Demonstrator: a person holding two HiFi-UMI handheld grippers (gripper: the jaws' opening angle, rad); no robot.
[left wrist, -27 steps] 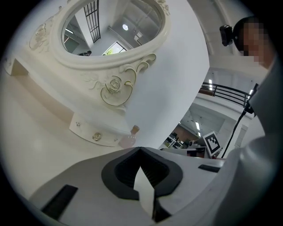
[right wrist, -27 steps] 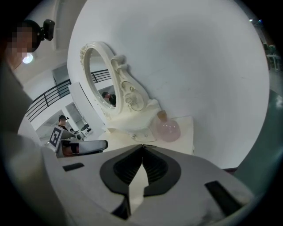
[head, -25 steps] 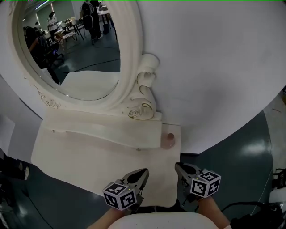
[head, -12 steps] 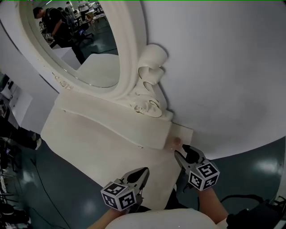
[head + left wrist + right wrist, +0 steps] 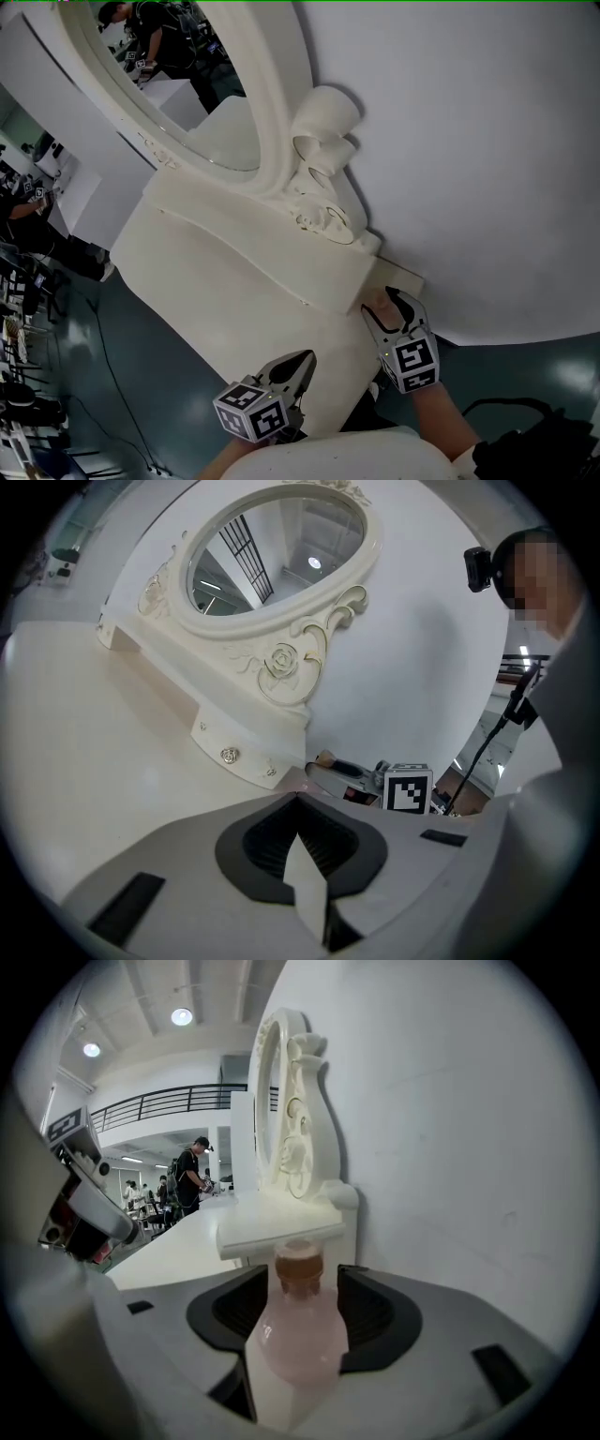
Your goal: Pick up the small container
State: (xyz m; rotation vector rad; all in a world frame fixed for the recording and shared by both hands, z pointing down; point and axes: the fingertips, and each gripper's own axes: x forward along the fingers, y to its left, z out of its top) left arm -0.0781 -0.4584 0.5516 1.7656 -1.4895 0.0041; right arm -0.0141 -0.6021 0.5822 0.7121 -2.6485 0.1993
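The small container (image 5: 300, 1330), a pale pink bottle with a brownish cap, stands on the far right corner of the cream dressing table (image 5: 234, 300), just in front of the white backdrop. My right gripper (image 5: 381, 304) reaches around it; its jaws are opening, with the bottle between the dark pads (image 5: 246, 1309). In the head view only a pinkish bit of the container (image 5: 374, 299) shows between the fingers. My left gripper (image 5: 302, 358) hovers shut and empty over the table's near edge. The left gripper view shows the right gripper (image 5: 349, 769) off to its right.
An oval mirror (image 5: 178, 84) in an ornate cream frame stands at the back of the table, with a raised shelf (image 5: 272, 253) under it. The white curved backdrop (image 5: 469, 141) closes off the right side. People and desks appear in the mirror and at the far left.
My right gripper has moved forward from the table's near edge to the container and opened around it. The head view has swung, so the table shows tilted. The left gripper has hardly moved.
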